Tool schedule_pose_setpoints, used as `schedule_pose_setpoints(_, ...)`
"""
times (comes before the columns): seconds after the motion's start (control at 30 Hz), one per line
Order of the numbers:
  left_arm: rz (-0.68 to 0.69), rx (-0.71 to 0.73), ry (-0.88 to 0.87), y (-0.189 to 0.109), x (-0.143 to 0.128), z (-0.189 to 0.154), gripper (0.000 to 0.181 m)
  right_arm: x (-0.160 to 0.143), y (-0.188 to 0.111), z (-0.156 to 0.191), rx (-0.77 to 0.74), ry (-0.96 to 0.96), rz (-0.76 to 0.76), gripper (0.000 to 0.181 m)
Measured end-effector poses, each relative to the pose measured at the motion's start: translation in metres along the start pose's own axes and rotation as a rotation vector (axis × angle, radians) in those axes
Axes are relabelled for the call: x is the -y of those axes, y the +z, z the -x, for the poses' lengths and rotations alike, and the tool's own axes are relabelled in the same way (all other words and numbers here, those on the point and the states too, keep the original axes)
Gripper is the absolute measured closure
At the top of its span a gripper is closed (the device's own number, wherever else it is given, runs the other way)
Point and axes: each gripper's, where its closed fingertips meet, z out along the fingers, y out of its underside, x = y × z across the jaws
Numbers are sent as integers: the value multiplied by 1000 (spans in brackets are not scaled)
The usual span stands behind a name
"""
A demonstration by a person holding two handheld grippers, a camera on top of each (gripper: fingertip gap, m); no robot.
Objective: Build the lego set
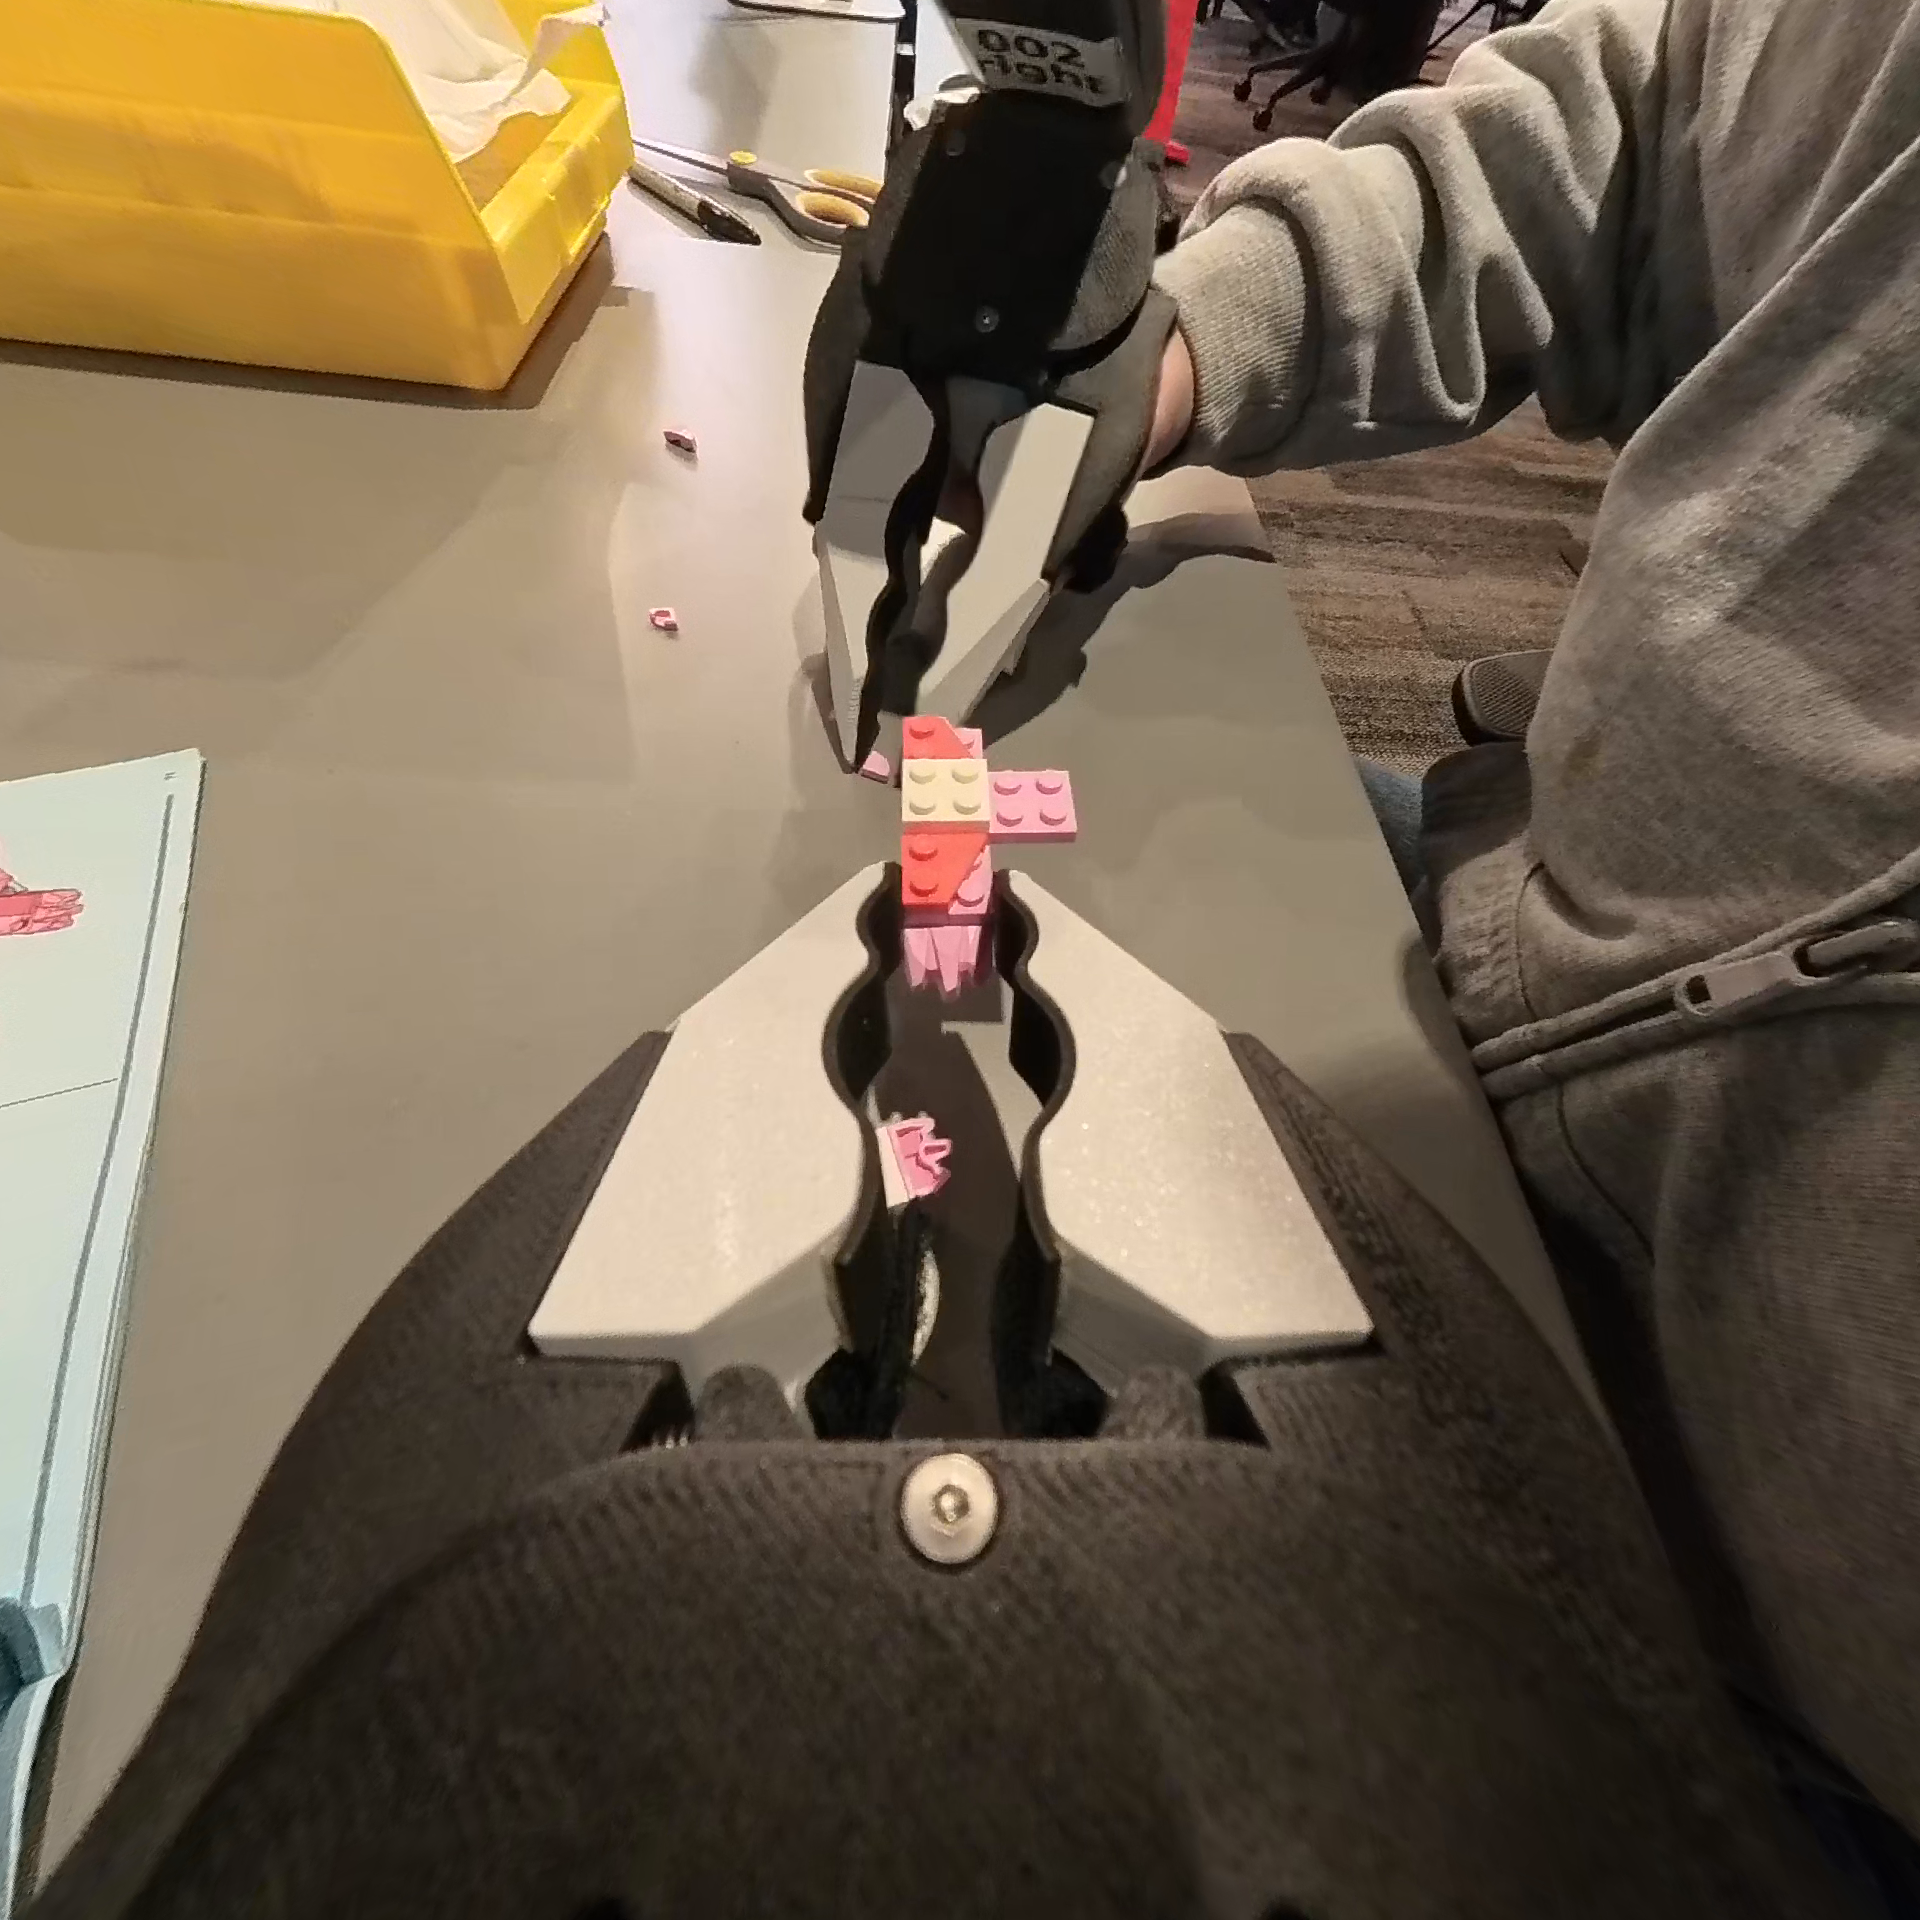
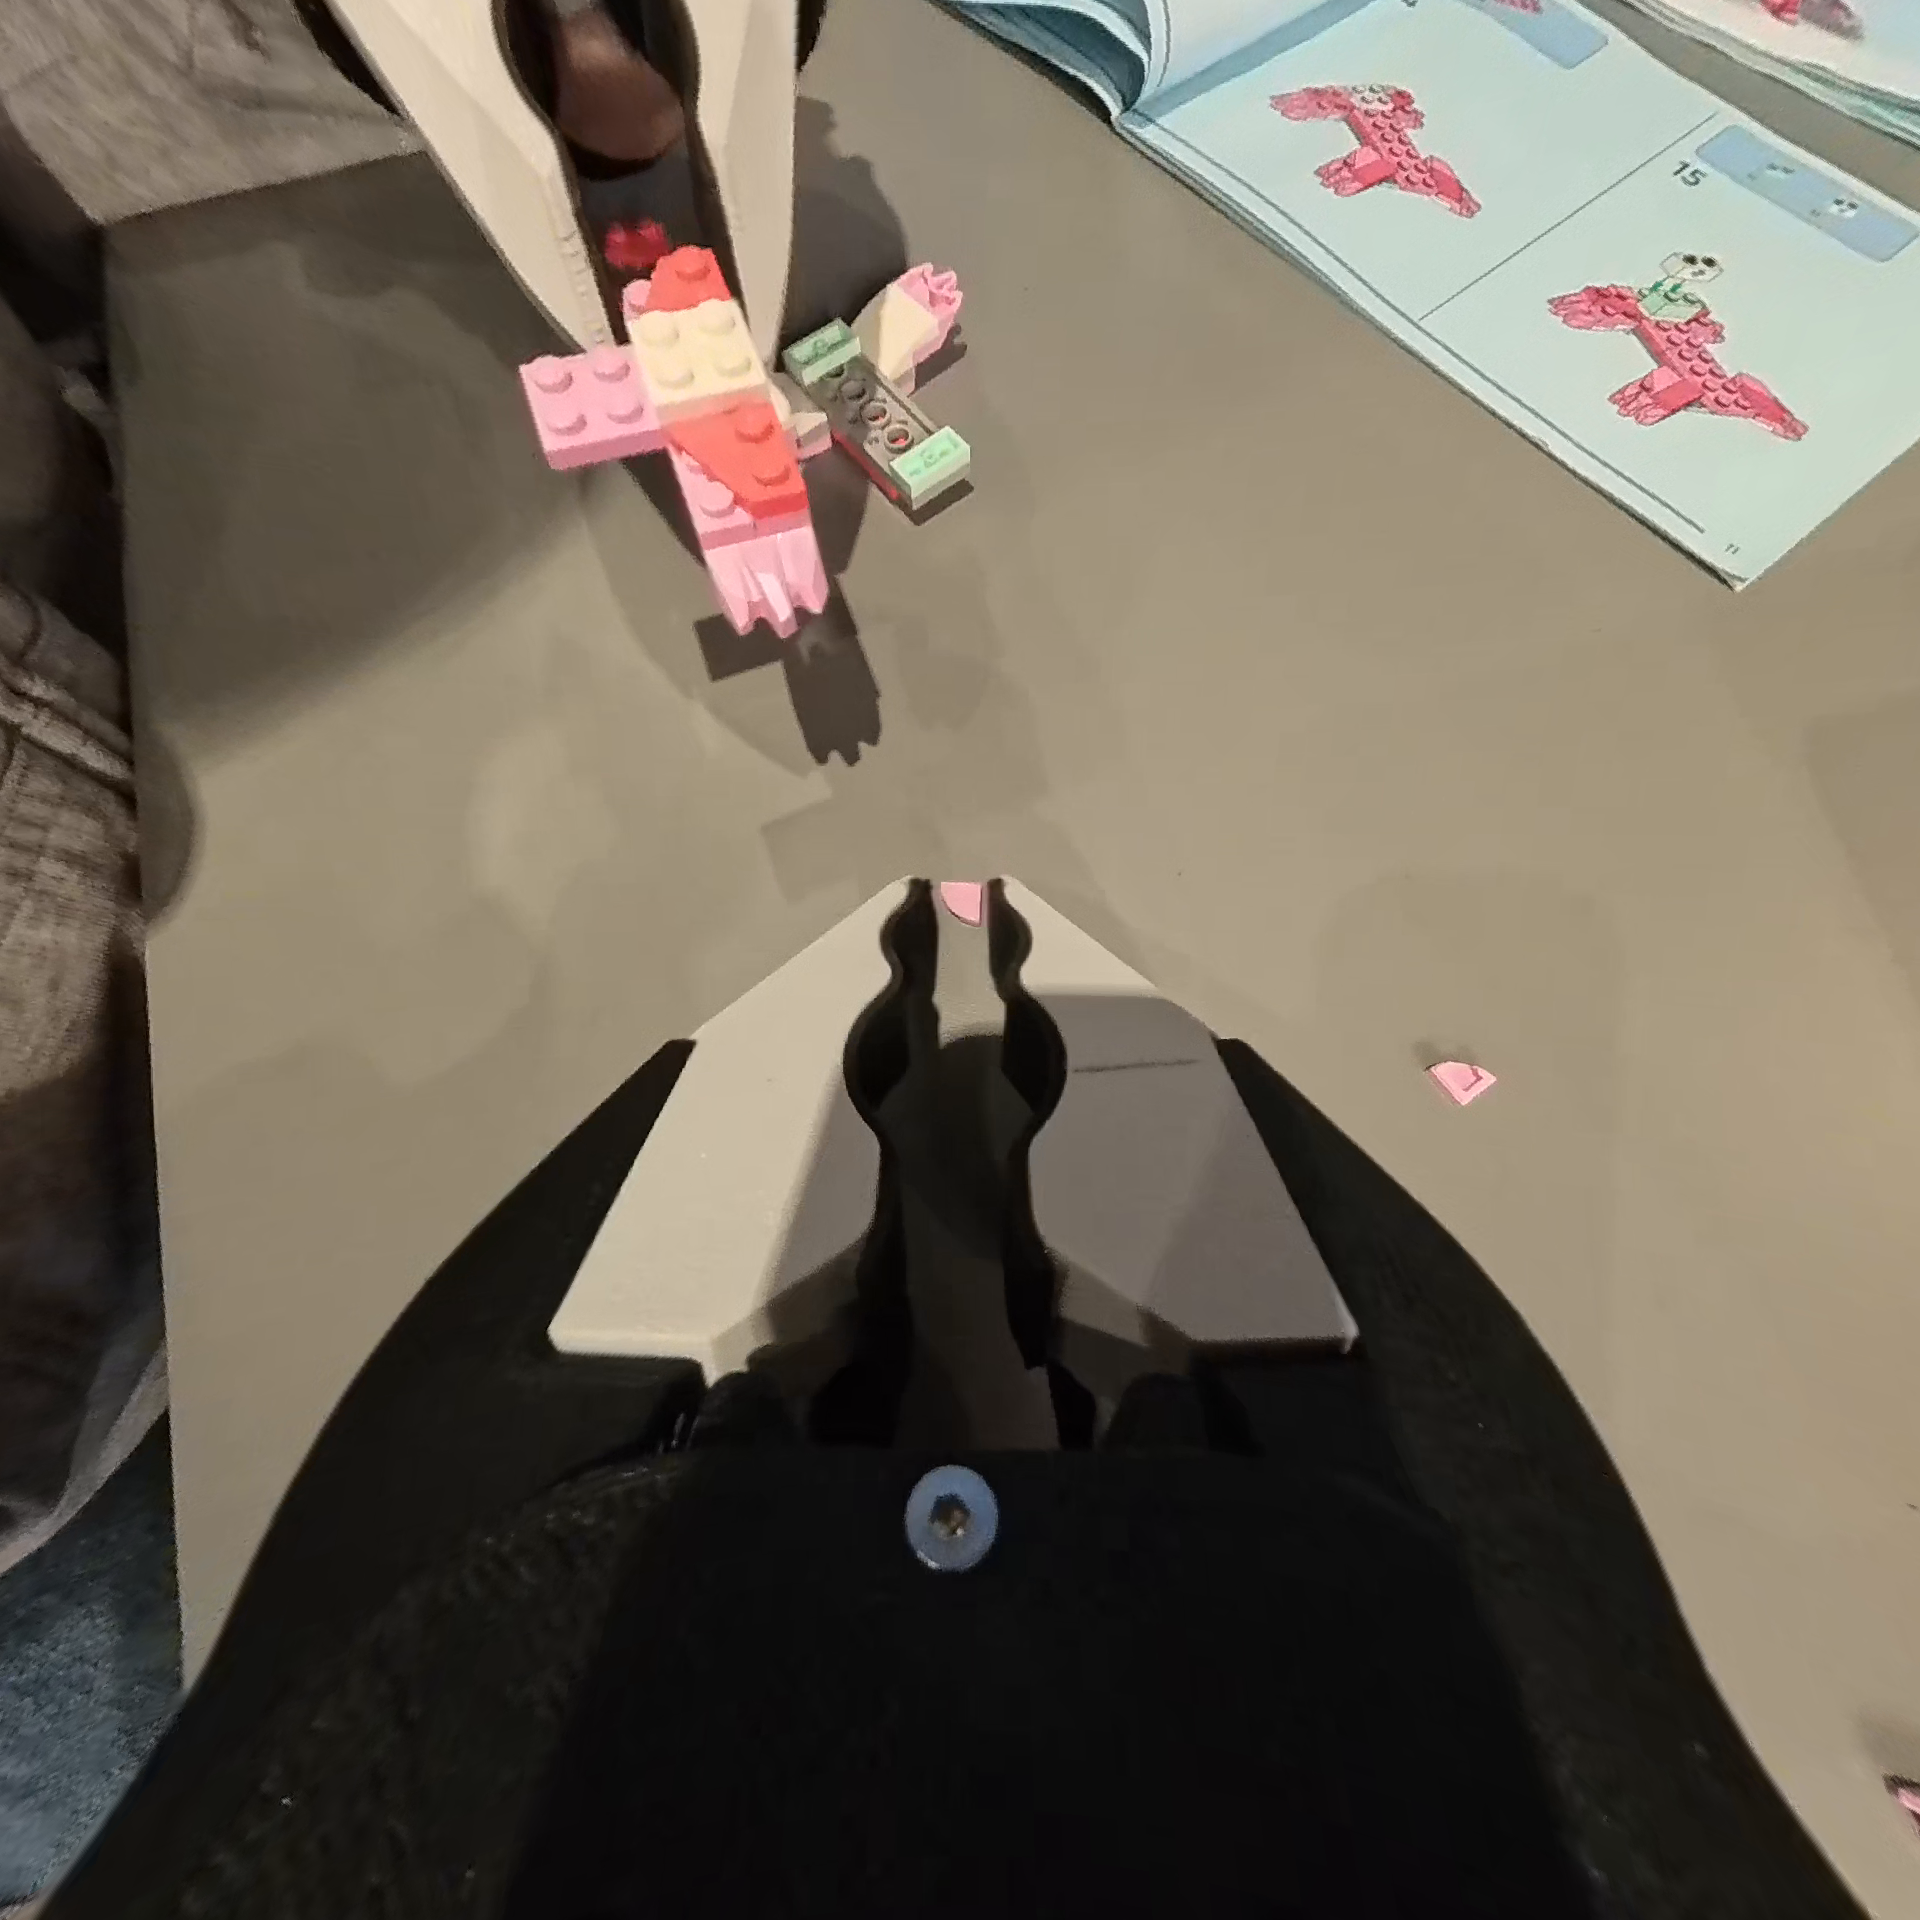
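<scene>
Left gripper [image 1: 943, 914] nearest: jaws closed narrow on pink-red lego model [image 1: 948, 831], holding it above worktop [image 1: 416, 623], likely steadying it for next piece. Right gripper [image 2: 951, 894] at 12 o'clock beyond model: jaws slightly parted around small pink piece [image 2: 961, 900], firm grip unclear. Dark plate assembly [image 2: 883, 416] beside model. Instruction booklet [image 2: 1507, 260] open for reference. Yellow bin [image 1: 312, 177] at 10 o'clock. Tag on right gripper; writing skipped.

An office: rolling chair bases [image 1: 1288, 73] stand on patterned carpet [image 1: 1455, 582] beyond a smooth grey worktop [image 1: 416, 582] carrying a yellow plastic storage bin [image 1: 291, 208], yellow-handled scissors [image 1: 810, 197] and a black marker pen [image 1: 696, 208].
</scene>
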Motion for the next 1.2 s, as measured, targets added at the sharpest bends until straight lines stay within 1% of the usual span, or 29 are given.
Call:
schedule_pose_setpoints(0.1,0,-1,-2,0,0,0,165,0,0,0,5,-14,1,171)
schedule_pose_setpoints(0.17,3,-3,-3,1,-1,0,165,-1,0,0,16,-27,3,177)
schedule_pose_setpoints(0.4,-1,-7,-10,0,-1,1,165,2,-2,-1,65,-39,1,178)
schedule_pose_setpoints(0.43,-3,-11,-13,0,-1,1,165,8,-4,-1,77,-44,-23,178)
schedule_pose_setpoints(0.5,-10,-27,-20,0,0,0,165,32,-14,5,136,-53,-108,178)
schedule_pose_setpoints(0.57,-25,-73,-19,-1,2,-7,165,60,-25,20,245,-95,-194,178)
schedule_pose_setpoints(0.63,-48,-134,-10,-3,5,-16,165,80,-33,40,377,-153,-228,178)
schedule_pose_setpoints(0.7,-74,-191,6,-5,9,-26,165,90,-34,57,491,-209,-203,178)
schedule_pose_setpoints(0.87,-119,-283,37,-13,15,-40,165,93,-30,79,646,-312,-89,178)
schedule_pose_setpoints(0.93,-136,-304,53,-16,18,-44,165,93,-28,82,672,-339,-50,178)
schedule_pose_setpoints(1.07,-144,-314,82,-18,21,-49,165,98,-29,88,708,-377,-22,178)
schedule_pose_setpoints(1.2,-139,-304,98,-18,20,-49,165,96,-28,88,702,-414,25,178)
